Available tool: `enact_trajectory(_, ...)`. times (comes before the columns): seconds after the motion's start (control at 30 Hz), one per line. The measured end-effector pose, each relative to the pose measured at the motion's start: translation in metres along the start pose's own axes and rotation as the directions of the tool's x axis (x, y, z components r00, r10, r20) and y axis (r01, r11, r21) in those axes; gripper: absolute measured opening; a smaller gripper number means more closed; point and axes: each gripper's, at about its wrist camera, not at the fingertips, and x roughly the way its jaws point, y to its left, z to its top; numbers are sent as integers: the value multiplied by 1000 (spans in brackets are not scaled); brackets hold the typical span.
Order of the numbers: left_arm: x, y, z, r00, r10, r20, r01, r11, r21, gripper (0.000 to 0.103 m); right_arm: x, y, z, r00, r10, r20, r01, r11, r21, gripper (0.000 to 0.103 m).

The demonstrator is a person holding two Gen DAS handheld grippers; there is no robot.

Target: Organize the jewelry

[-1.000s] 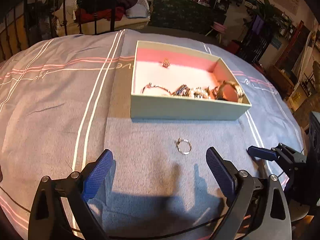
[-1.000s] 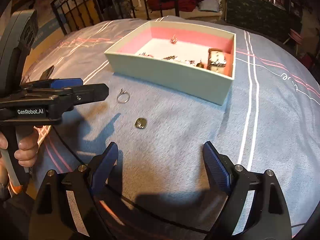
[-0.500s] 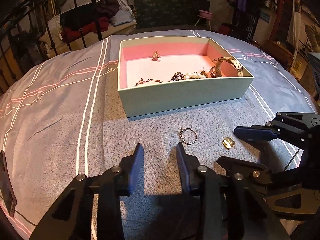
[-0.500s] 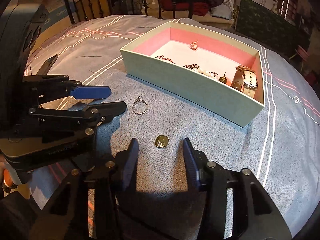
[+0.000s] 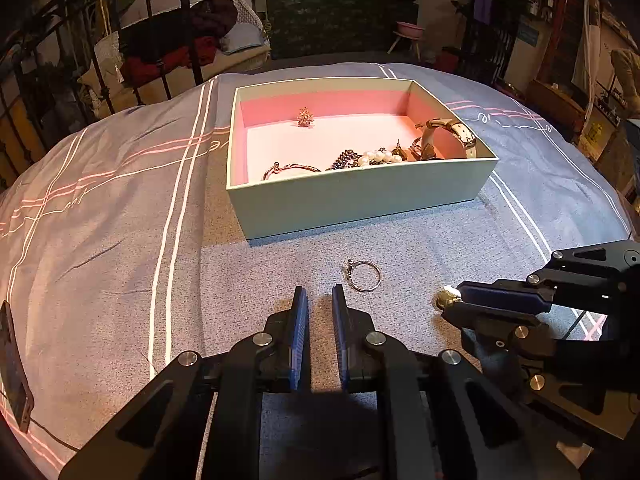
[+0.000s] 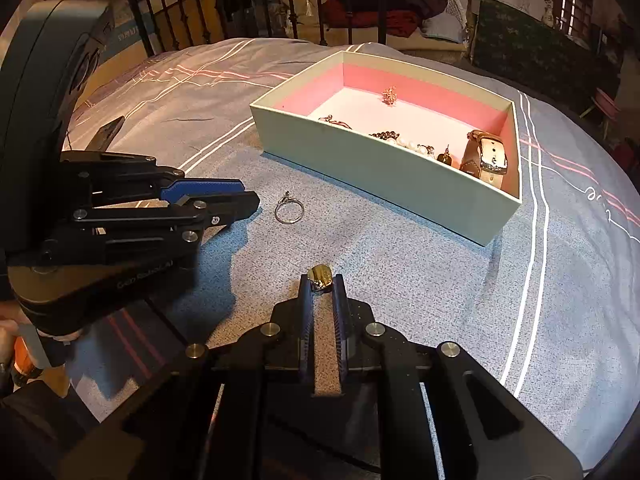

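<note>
Right gripper (image 6: 320, 284) pinched on gold charm (image 6: 319, 275), apparently just off the cloth; box (image 6: 384, 168) ahead and rightward. Left gripper (image 5: 319, 300) nearly closed, empty, ring (image 5: 363, 275) just ahead-right.

Grey bedspread (image 5: 100, 240) with white and pink stripes. Beyond it, black iron bedframe (image 6: 224, 4) and piled dark and red clothing (image 5: 180, 40). Pink stool (image 5: 410, 32) far back; dark phone-like slab (image 5: 14, 368) at left edge.

ring (image 5: 363, 276): silver, flat on bedspread, near box front | gold pendant (image 6: 320, 275): pinched at fingertips | box (image 5: 360, 196): open, pale green (pink inside), holds watch (image 5: 452, 136), pearls (image 5: 378, 157)
</note>
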Motion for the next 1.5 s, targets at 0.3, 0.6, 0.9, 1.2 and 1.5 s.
enact_trajectory(0.3, -4, -6, 12, 1000, -19, 13, 19, 1000, -6, 13, -9, -7, 1, 1000, -4, 26, 4, 1000, 26, 12)
enact_trajectory(0.6, -9, -10, 39, 999, -24, 44, 24, 1000, -8, 13, -21, -12, 19, 997, -30, 73, 29, 999, 13, 12)
enact_trajectory(0.9, -15, 9, 100, 994, -39, 103, 47, 996, -70, 13, -44, -35, 68, 980, -75, 183, 73, 997, 16, 11)
enact_trajectory(1.2, 12, 4, 133, 998, -16, 62, 22, 996, -85, 13, -16, -58, 97, 985, -112, 134, 108, 994, 37, 12)
enact_trajectory(1.5, 30, 11, 134, 999, -47, 24, 50, 987, -154, 13, -8, -59, 96, 989, -101, 111, 98, 995, 36, 12)
